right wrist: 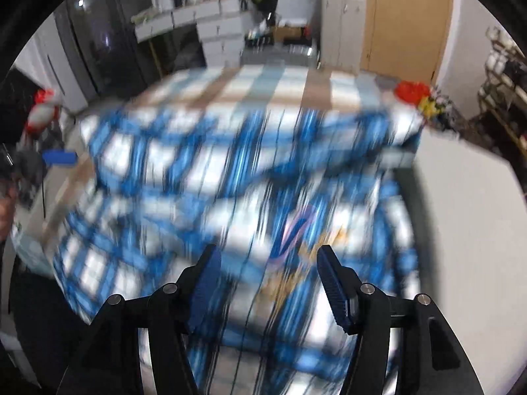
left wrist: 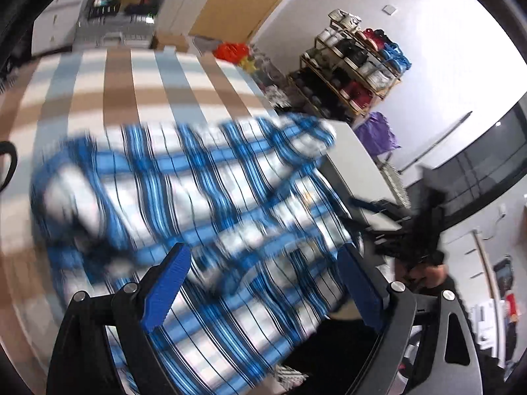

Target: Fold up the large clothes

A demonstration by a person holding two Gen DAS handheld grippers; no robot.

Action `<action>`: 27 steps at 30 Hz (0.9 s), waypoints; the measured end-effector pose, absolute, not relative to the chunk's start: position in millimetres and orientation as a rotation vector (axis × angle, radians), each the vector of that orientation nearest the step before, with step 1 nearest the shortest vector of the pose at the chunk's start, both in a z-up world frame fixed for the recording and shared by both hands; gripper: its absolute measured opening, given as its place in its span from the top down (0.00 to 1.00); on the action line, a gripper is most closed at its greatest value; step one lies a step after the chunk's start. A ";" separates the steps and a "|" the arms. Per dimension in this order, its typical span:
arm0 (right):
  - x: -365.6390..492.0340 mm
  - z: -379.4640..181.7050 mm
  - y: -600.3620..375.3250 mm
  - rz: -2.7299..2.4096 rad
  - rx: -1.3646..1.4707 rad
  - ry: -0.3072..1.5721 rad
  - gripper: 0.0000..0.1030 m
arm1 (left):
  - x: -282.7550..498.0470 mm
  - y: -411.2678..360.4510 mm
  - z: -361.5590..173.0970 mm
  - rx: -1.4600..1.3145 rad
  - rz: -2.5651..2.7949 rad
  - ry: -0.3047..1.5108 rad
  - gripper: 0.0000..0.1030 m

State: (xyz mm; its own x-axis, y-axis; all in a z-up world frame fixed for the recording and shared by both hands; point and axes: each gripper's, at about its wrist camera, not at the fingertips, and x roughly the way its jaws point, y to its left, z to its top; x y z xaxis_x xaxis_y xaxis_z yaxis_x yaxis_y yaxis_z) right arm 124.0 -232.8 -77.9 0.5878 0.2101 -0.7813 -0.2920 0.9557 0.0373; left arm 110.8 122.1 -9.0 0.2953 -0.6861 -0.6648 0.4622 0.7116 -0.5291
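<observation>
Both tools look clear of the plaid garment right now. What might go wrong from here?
1. The blue and white plaid garment lies rumpled on the striped tablecloth with neither the left tool nor the right tool gripping it, so a loose fold may slump open.
2. Its near edge hangs over the table's front and might slide off.
3. Both views are blurred, so a re-grasp could miss the edge or catch the cloth beneath.

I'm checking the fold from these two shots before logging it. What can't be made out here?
- Plaid garment: motion blur in both wrist views hides its folds and edges.
- Its near part: covered by the left tool and the right tool.
- Print on the garment: smeared, unreadable.
- Shelf contents: too small.
- Striped cover: left side cut off by the lens rim.
</observation>
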 end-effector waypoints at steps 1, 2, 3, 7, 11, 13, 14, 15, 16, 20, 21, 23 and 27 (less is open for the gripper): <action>136.1 -63.3 -234.2 0.276 -0.093 0.867 0.37 | 120.5 117.9 -8.2 -0.246 -0.740 1.007 0.15; 143.5 -55.4 -233.2 0.262 -0.096 0.853 0.36 | 132.5 117.4 -8.5 -0.242 -0.701 1.010 0.15; 159.5 -45.8 -230.4 0.248 -0.106 0.847 0.36 | 144.6 117.6 -11.1 -0.252 -0.663 1.019 0.15; 222.1 -38.5 -215.4 0.204 -0.152 0.888 0.36 | 191.3 122.2 -39.3 -0.325 -0.544 1.067 0.15; 275.4 -80.3 -220.0 0.108 -0.205 1.037 0.36 | 214.0 125.9 -80.2 -0.304 -0.454 1.171 0.15; 288.4 -112.3 -236.0 0.045 -0.225 1.124 0.36 | 213.8 134.4 -94.3 -0.309 -0.447 1.190 0.15; 289.5 -123.1 -242.1 0.039 -0.217 1.155 0.37 | 213.2 138.9 -101.8 -0.308 -0.446 1.202 0.15; 287.8 -136.5 -251.5 0.045 -0.187 1.188 0.37 | 211.8 144.1 -108.6 -0.310 -0.443 1.209 0.15; 283.6 -144.8 -260.1 0.056 -0.157 1.208 0.37 | 210.2 148.0 -111.2 -0.319 -0.453 1.210 0.15; 257.1 -162.3 -285.2 0.109 -0.008 1.222 0.32 | 208.0 156.5 -111.0 -0.311 -0.493 1.217 0.15; 250.7 -162.7 -288.5 0.120 0.009 1.221 0.31 | 208.8 156.5 -108.5 -0.300 -0.488 1.231 0.15; 241.5 -159.4 -292.3 0.141 0.002 1.240 0.32 | 207.0 156.4 -95.3 -0.284 -0.465 1.250 0.15; 228.1 -119.1 -284.8 0.169 -0.037 1.171 0.28 | 192.7 148.0 -63.1 -0.290 -0.548 1.213 0.15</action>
